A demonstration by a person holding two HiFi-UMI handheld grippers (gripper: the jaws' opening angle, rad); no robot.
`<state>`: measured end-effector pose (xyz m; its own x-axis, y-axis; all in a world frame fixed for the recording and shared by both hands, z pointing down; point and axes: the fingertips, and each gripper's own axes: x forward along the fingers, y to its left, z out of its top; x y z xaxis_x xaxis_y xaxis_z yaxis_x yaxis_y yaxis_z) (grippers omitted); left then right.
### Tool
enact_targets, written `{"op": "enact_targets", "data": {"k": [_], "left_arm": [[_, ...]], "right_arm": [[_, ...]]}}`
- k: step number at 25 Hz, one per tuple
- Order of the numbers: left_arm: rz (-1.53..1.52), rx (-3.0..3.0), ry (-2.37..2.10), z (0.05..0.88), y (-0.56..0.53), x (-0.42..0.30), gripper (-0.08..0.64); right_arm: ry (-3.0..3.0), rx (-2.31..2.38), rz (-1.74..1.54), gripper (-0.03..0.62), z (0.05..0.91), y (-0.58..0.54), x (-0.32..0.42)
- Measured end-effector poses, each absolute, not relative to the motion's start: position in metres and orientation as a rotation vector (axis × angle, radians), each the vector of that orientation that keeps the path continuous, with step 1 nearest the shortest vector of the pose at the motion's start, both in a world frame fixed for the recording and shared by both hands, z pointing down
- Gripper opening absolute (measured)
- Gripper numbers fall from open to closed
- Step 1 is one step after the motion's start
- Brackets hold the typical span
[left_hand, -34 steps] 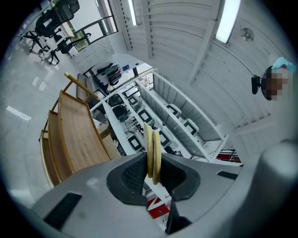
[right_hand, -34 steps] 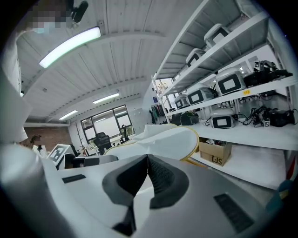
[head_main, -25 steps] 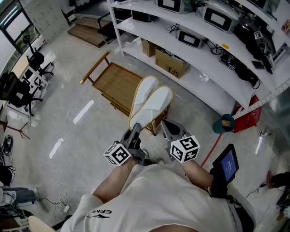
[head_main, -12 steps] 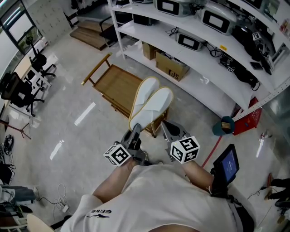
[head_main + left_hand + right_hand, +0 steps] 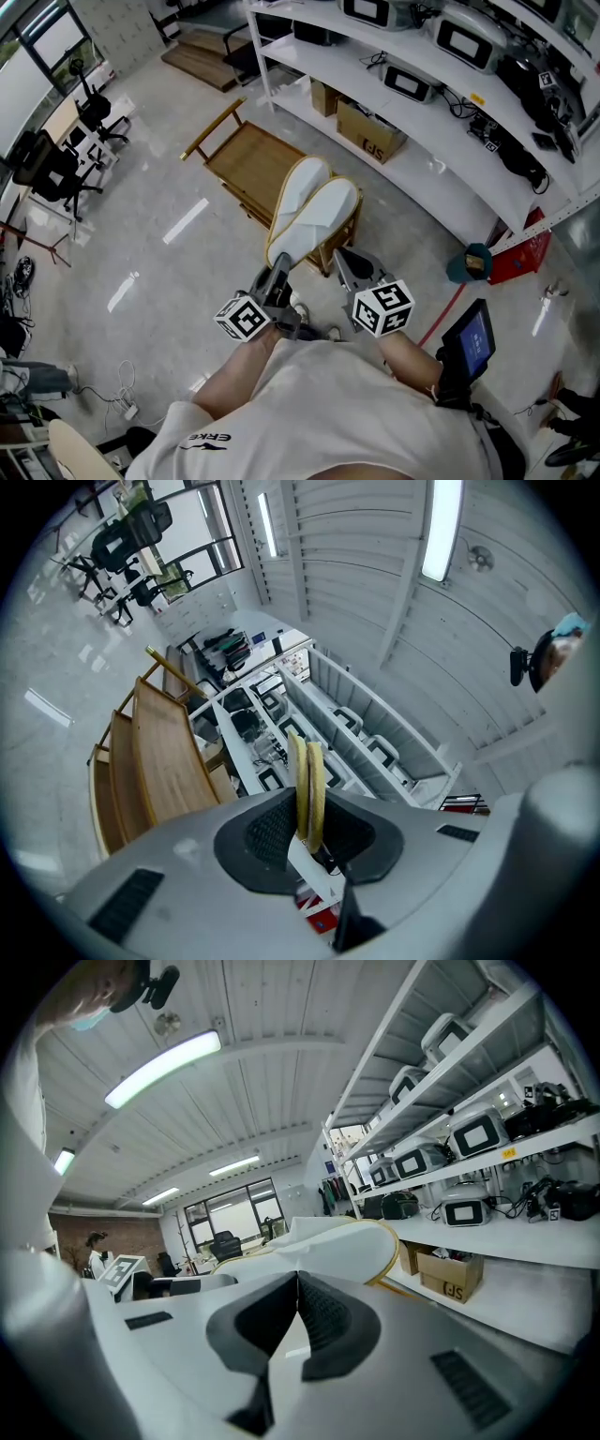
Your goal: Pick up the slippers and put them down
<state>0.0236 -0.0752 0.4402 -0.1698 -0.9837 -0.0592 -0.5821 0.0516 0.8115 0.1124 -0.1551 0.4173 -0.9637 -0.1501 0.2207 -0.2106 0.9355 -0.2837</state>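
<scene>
Two white slippers with yellow trim are held together above the floor, soles facing me in the head view. My left gripper is shut on their heel ends. In the left gripper view the two yellow edges of the slippers stand side by side, pinched between the dark pads of the left gripper. My right gripper hangs just right of the slippers, and its pads meet with nothing between them. In the right gripper view the slippers lie beyond and left of the right gripper.
A wooden rack stands on the grey floor under the slippers. White shelving with devices and a cardboard box runs along the right. A tablet is on the person's right arm. Office chairs stand at far left.
The wooden rack and floor have slid a little right and down in the head view. Both grippers and the slippers keep the same pose and grip.
</scene>
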Motion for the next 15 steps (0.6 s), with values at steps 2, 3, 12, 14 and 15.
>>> {"op": "enact_targets", "data": {"k": [2, 3, 12, 14, 15], "left_arm": [[-1.000, 1.541, -1.828, 0.442, -0.068, 0.021, 0.059], [-1.008, 1.523, -1.839, 0.443, -0.064, 0.020, 0.060], [-1.074, 1.408, -1.928, 0.450, -0.027, -0.014, 0.059], [-1.089, 1.394, -1.935, 0.452, -0.019, -0.026, 0.059], [-1.094, 1.389, -1.937, 0.452, -0.015, -0.032, 0.059]], "right_arm": [[-2.894, 0.239, 0.462, 0.006, 0.420, -0.150, 0.109], [-2.891, 0.222, 0.465, 0.006, 0.422, -0.148, 0.108], [-2.868, 0.076, 0.462, 0.006, 0.431, -0.122, 0.069], [-2.866, 0.055, 0.455, 0.006, 0.431, -0.114, 0.055], [-2.864, 0.047, 0.453, 0.006, 0.431, -0.111, 0.047]]}}
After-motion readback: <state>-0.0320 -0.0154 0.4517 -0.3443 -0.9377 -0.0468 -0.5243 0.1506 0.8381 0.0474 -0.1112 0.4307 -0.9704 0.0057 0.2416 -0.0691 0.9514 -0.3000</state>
